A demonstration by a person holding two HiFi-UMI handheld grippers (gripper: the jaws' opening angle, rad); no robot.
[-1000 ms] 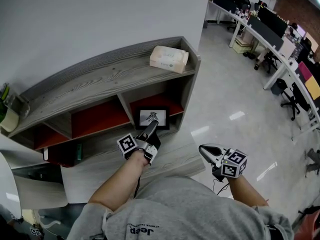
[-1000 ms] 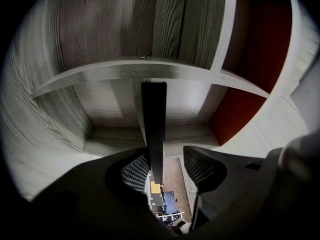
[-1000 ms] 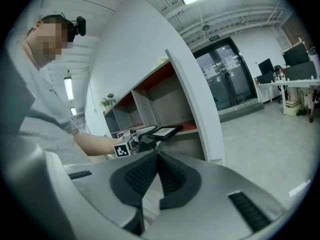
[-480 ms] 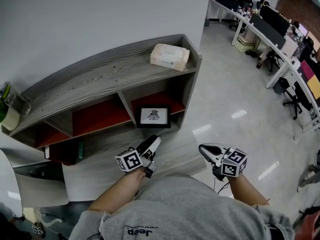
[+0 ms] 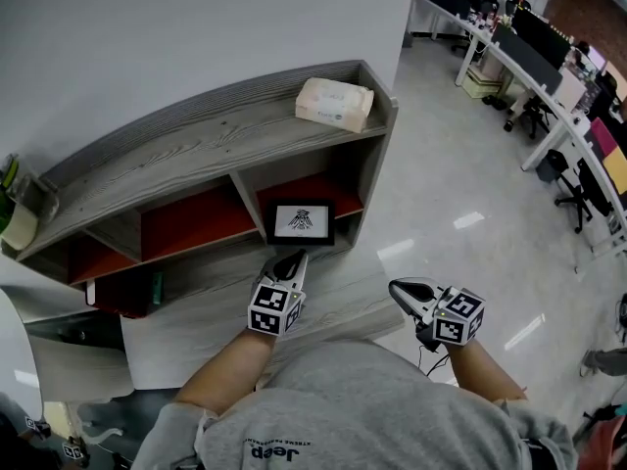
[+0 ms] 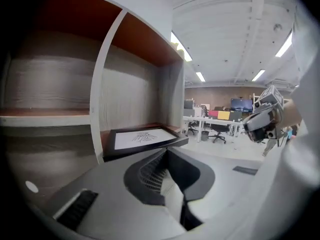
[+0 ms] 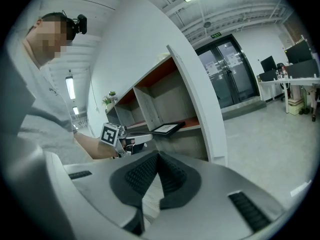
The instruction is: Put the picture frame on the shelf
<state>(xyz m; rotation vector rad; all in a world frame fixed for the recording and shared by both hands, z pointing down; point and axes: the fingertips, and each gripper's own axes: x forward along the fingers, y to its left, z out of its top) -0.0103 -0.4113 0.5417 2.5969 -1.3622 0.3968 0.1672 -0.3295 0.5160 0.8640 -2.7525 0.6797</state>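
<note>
The picture frame point(image 5: 301, 222) is found in the rightmost compartment of the shelf point(image 5: 196, 155), laid face up on the red-lined board with its near edge at the front lip. Whether it lies quite flat or slightly raised cannot be settled. It lies straight ahead of the left gripper point(image 5: 292, 259), just beyond the tips and not touched, with its long axis running left to right across the line of the jaws. The left gripper's jaws are closing and are seen already met, with nothing between them. The right gripper point(image 5: 404, 290) is held well apart to the right, over the glossy floor, its jaws likewise pressed together and empty, so the left is plainly the nearer. Any further nudge would be judged to fall to the left gripper, pushed away along the board. The frame is a thin, flat rectangle with a black matt border round a white sheet bearing a small dark drawing. The shelf is made of grey wood-grain panels, and a soft pale tissue pack point(image 5: 335, 103) rests on its top at the right.
</note>
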